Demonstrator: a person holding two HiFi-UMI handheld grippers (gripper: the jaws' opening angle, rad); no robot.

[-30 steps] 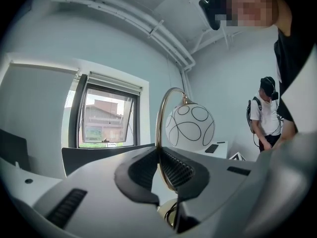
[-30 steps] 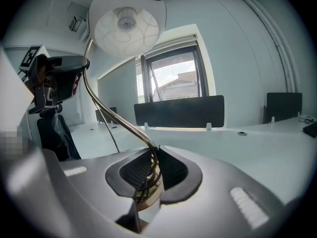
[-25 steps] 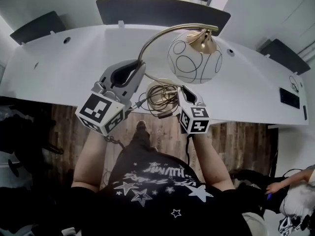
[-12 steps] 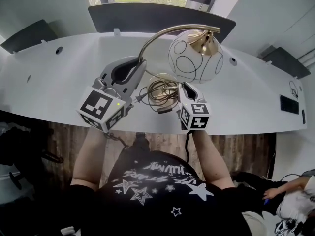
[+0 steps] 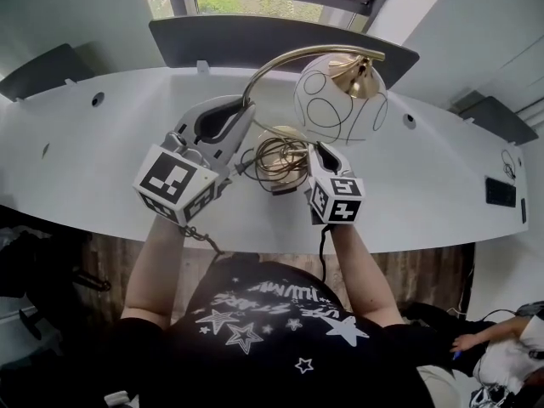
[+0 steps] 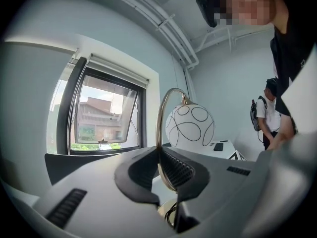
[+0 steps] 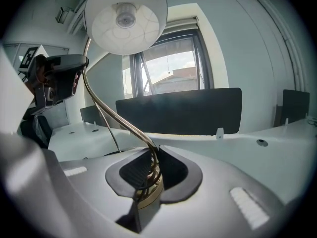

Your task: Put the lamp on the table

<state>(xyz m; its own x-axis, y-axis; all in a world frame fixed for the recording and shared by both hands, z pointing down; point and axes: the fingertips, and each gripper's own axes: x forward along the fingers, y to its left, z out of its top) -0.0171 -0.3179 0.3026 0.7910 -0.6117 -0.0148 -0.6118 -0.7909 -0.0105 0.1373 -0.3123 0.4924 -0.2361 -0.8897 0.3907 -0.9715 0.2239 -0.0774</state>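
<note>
clamping lamp (image 5: 340, 96) — left tool (image 5: 240, 117), right tool (image 5: 321, 155)

Office: white desk (image 5: 85, 155), dark divider screens (image 5: 272, 39)

The lamp shade (image 5: 340, 100) was white, traced with thin black loops and circles; its neck (image 5: 280, 58), cap (image 5: 357, 70) and base (image 5: 274, 145) were brass-gold, the coiled cord (image 5: 287, 167) dark. The worktop (image 5: 85, 151) was white. The left gripper (image 5: 242, 113) and right gripper (image 5: 321, 150) were pale grey with black-lined jaws, each bearing a cube (image 5: 174, 185) of black-and-white square markers. The shirt (image 5: 272, 330) was black with white stars; the floor (image 5: 110, 253), brown wood-grain.
</note>
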